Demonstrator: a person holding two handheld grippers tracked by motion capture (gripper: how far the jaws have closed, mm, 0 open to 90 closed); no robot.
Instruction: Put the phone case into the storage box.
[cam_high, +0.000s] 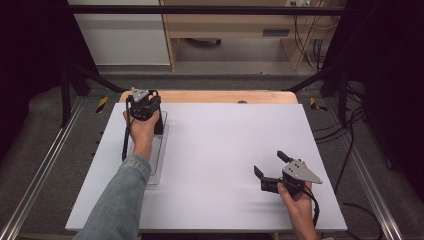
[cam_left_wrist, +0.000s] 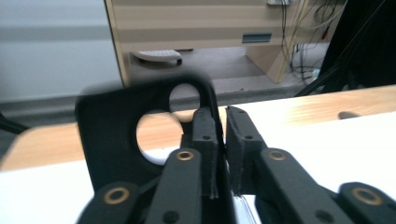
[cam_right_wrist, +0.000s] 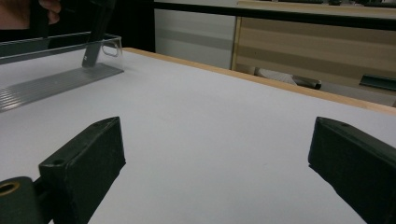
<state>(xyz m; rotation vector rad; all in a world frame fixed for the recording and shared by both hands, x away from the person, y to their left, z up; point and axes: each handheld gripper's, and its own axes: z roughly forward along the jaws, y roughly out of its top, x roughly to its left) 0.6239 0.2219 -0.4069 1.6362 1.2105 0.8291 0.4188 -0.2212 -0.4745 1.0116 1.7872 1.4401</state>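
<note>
The right gripper (cam_high: 267, 169) rests low near the front of the white bench (cam_high: 225, 150), its jaws wide apart with nothing between them. Farther back, the left gripper (cam_left_wrist: 222, 140) pinches a flat black plate with holes (cam_left_wrist: 116, 140) over a clear plastic tray (cam_high: 159, 155).

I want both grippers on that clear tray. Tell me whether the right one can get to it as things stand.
Probably yes: the right gripper is open, with bare white table between it and the clear tray. The left gripper occupies the far end.
</note>
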